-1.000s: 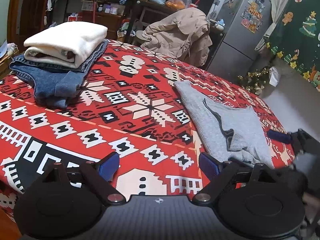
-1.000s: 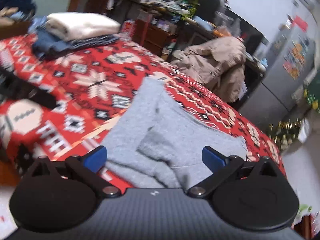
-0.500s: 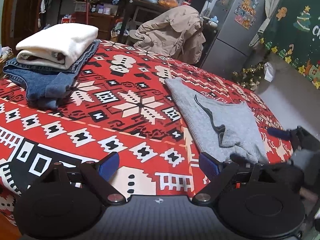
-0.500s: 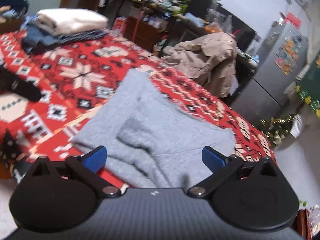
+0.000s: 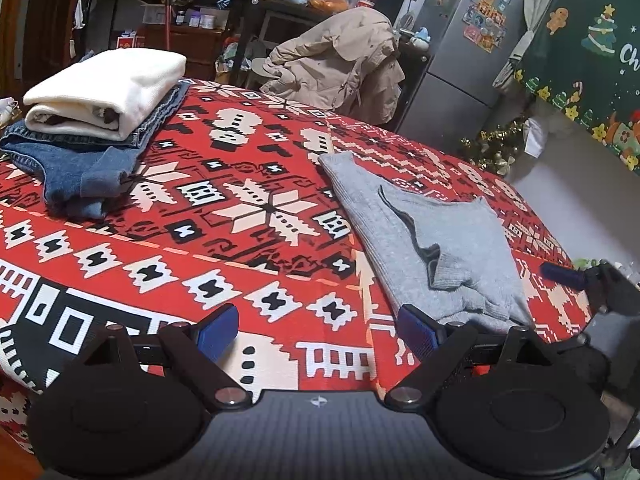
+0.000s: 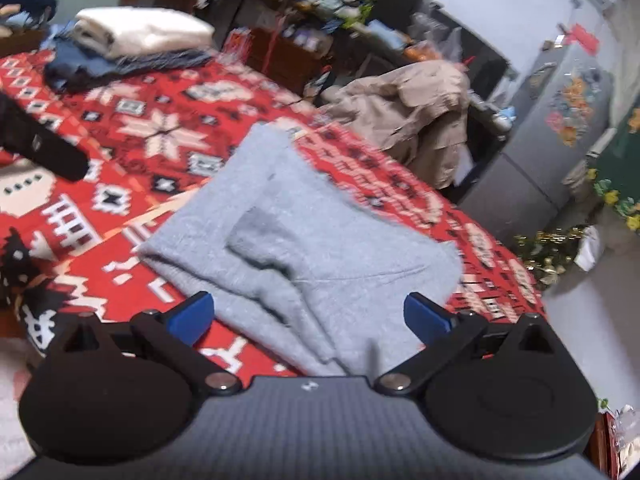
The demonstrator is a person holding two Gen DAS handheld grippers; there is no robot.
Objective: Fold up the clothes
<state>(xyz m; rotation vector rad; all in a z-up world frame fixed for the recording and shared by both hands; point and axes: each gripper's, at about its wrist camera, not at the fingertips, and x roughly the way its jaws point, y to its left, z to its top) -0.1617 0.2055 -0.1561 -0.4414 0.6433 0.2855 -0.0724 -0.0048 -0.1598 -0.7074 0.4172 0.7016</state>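
A grey sweater [image 5: 432,236] lies partly folded on the right side of the red patterned tablecloth [image 5: 248,208], one flap turned over its middle. My left gripper [image 5: 318,330] is open at the table's near edge, left of the sweater's near hem, holding nothing. In the right wrist view the same grey sweater [image 6: 312,248] spreads just ahead of my right gripper [image 6: 308,316], which is open and empty above its near edge. The right gripper's blue fingertip [image 5: 562,274] shows at the far right of the left wrist view.
A folded white garment [image 5: 108,88] rests on folded blue jeans [image 5: 80,160] at the table's back left. A beige coat [image 5: 336,68] hangs over a chair behind the table. A grey fridge [image 5: 460,52] and a cluttered desk [image 5: 192,8] stand beyond.
Both grippers have drawn back slightly toward the table's near edge and stayed open. The right wrist view has shifted so the sweater sits more centred. The clothes have not moved.
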